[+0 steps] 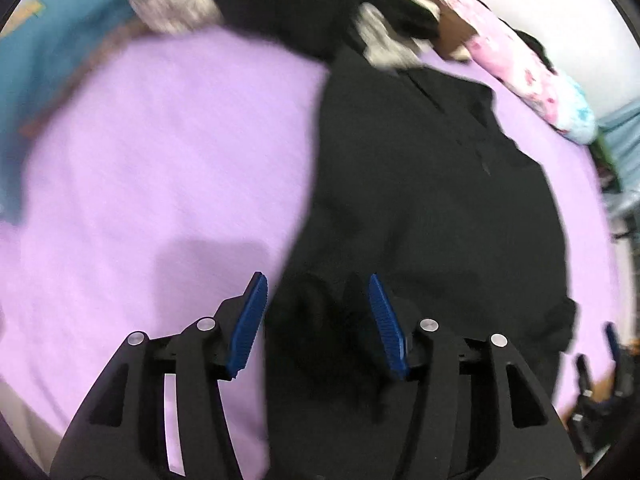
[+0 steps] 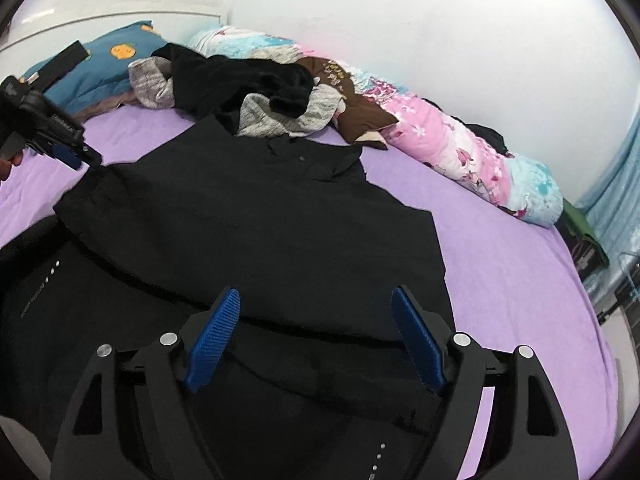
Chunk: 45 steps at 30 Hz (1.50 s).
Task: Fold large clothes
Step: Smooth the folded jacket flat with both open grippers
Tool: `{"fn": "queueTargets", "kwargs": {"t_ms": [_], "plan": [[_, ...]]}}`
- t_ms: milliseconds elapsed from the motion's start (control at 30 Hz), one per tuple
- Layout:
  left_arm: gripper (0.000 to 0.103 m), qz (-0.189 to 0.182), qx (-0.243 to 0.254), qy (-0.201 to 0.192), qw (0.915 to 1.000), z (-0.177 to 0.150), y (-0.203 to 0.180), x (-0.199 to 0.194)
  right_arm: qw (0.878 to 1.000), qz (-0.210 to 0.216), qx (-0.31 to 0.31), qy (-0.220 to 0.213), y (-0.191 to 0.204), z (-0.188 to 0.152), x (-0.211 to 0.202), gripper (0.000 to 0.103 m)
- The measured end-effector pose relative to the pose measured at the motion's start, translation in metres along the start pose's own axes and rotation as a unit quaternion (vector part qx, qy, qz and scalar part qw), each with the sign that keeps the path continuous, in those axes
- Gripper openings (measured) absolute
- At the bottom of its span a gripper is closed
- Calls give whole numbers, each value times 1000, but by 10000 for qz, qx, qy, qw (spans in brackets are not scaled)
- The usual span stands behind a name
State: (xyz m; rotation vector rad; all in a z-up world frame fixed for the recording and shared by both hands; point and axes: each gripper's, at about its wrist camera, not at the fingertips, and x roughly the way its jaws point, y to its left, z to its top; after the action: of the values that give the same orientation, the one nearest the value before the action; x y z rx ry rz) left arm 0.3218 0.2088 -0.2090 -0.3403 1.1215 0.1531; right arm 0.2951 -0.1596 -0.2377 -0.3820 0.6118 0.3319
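Black shirt (image 2: 256, 216) lies spread flat on the purple bedsheet (image 2: 520, 280), its collar end toward the clothes pile (image 2: 256, 92) at the far side and its near hem hanging over the bed edge in front of you. In the right wrist view you can see a small button near the collar and a fold line running across the lower part of the garment.

Your right gripper (image 2: 316, 336) hovers over the near hem with its 2 blue pads (image 2: 214, 340) spread wide; nothing is pinched between them, so it is released. Your left gripper (image 1: 318, 320) sits at the shirt's left edge, where black cloth meets purple sheet. Its pads (image 1: 250, 320) stand apart and press on nothing, though dark fabric lies under the gap. That view is blurred.

Behind the shirt, the pile mixes black, grey and brown garments. A rolled pink floral blanket (image 2: 472, 160) lies along the white wall (image 2: 440, 20), and a blue pillow (image 2: 104, 64) sits at the far left corner.
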Motion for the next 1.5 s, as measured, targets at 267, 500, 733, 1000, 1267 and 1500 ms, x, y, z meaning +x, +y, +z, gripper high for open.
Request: {"fn": "queueTargets", "kwargs": {"t_ms": [267,500,733,1000,1267,1500], "plan": [[78,-799,-20,-554,9953,11,-25,-37,9996,72,278,26,-19,8,13,83],[96,-1245,61,-532,9908,13,-80,-13,9975,329,603,179,-51,16,45,93],[96,-465,1061,-364,9926,-9,-131,32,9832,663,1622,517,-85,-5,98,95],[96,-48,1013,181,9947,-28,-115,95,9523,785,2212,1951,-105,-45,185,96],[97,64,950,51,9954,-27,-115,95,9630,554,1825,1903,-98,-40,183,96],[97,-250,591,-267,9976,-40,-86,36,9672,528,1985,1497,-117,-44,119,96]]}}
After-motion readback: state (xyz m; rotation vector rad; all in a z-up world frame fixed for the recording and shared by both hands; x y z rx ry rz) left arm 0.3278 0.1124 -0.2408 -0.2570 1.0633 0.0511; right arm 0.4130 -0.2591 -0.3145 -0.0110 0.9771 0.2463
